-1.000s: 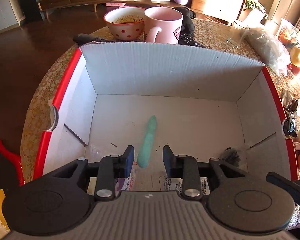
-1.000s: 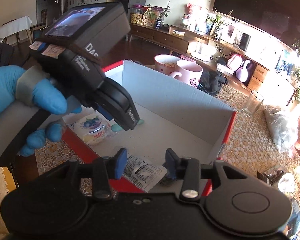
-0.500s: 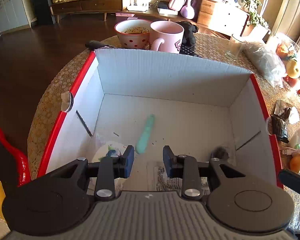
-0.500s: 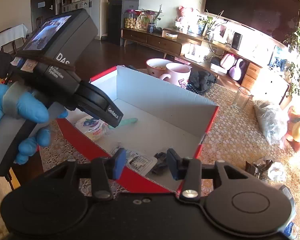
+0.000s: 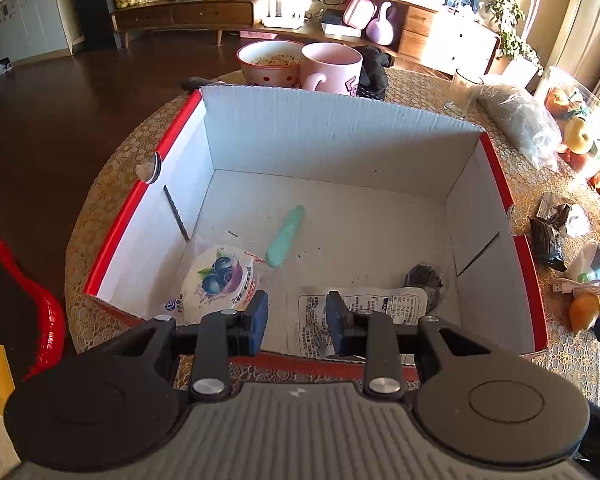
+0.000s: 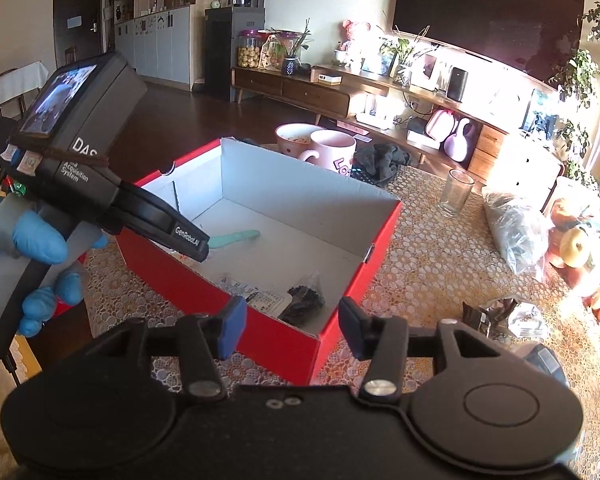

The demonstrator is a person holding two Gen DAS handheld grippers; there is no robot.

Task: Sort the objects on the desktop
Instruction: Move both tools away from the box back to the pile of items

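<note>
A red cardboard box (image 5: 496, 168) with a white inside stands on the lace-covered round table. In it lie a teal stick (image 5: 286, 236), a round blueberry packet (image 5: 220, 276), a white printed packet (image 5: 364, 304) and a small dark bag (image 5: 424, 280). My left gripper (image 5: 296, 320) hovers over the box's near wall, open, with nothing between its blue pads. My right gripper (image 6: 292, 330) hangs in front of the box's red corner (image 6: 260, 320); its jaws are opening and hold nothing. A blue-gloved hand (image 6: 28, 236) holds the left gripper's housing (image 6: 84, 160) over the box's left side.
Behind the box stand a dotted bowl (image 5: 270, 62), a pink mug (image 5: 332, 66) and a black cloth (image 5: 374, 68). To the right are a glass (image 6: 454, 192), a filled plastic bag (image 6: 516, 232), fruit (image 5: 578, 138) and crumpled wrappers (image 5: 552, 232). A red-edged object (image 5: 40, 312) sits off the table's left.
Both grippers have drawn back and up from the box, so more of it shows. The right jaws have spread wider. The blueberry and printed packets now show in full on the box floor.
</note>
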